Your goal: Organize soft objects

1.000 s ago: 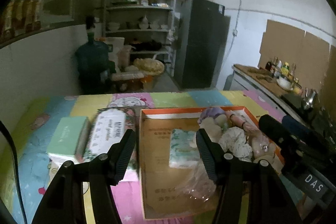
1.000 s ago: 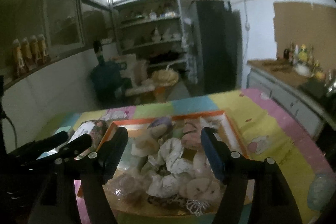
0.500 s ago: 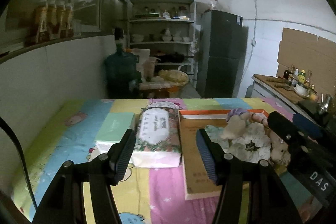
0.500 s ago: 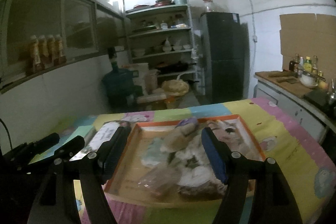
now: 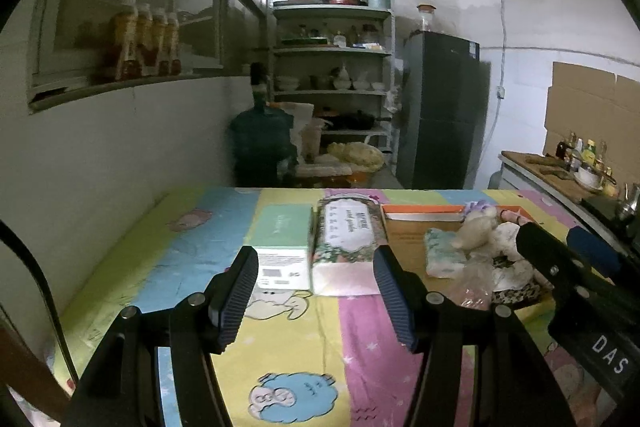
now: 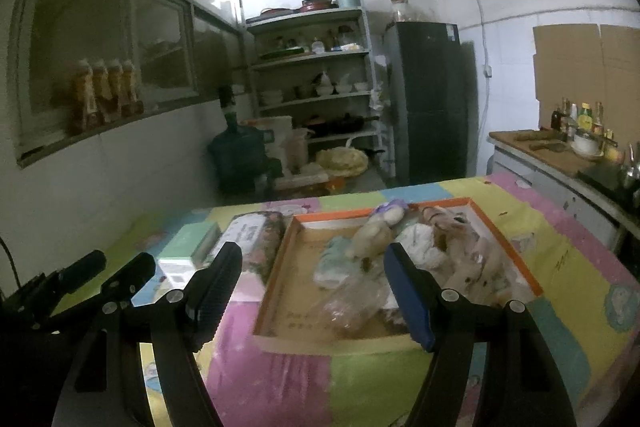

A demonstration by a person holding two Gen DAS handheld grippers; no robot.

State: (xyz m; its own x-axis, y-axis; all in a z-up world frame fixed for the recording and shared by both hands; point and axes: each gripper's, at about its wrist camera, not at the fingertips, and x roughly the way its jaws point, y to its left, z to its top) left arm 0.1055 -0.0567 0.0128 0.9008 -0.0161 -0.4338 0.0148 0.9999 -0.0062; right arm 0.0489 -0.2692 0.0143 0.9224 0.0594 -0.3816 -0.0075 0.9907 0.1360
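An orange-rimmed cardboard tray (image 6: 288, 251) (image 5: 404, 229) on the colourful mat holds several soft toys (image 6: 436, 243) (image 5: 480, 227), a pale green tissue pack (image 6: 334, 261) (image 5: 442, 253) and a clear plastic bag (image 6: 352, 301) (image 5: 474, 283). Left of the tray lie a floral tissue pack (image 5: 346, 239) (image 6: 256, 235) and a mint green box (image 5: 282, 237) (image 6: 190, 247). My left gripper (image 5: 314, 293) is open and empty, held back above the mat in front of the two packs. My right gripper (image 6: 310, 293) is open and empty, in front of the tray.
The table carries a patchwork cartoon mat (image 5: 280, 347). A white wall runs along the left (image 5: 100, 155). Behind the table stand a water jug (image 5: 262, 143), shelves with dishes (image 5: 332, 67) and a dark fridge (image 5: 440, 107). A counter with bottles (image 6: 560, 143) is at right.
Both grippers have pulled back and up from over the tray. The left view now takes in the two packs and more mat. Both stay open and empty.
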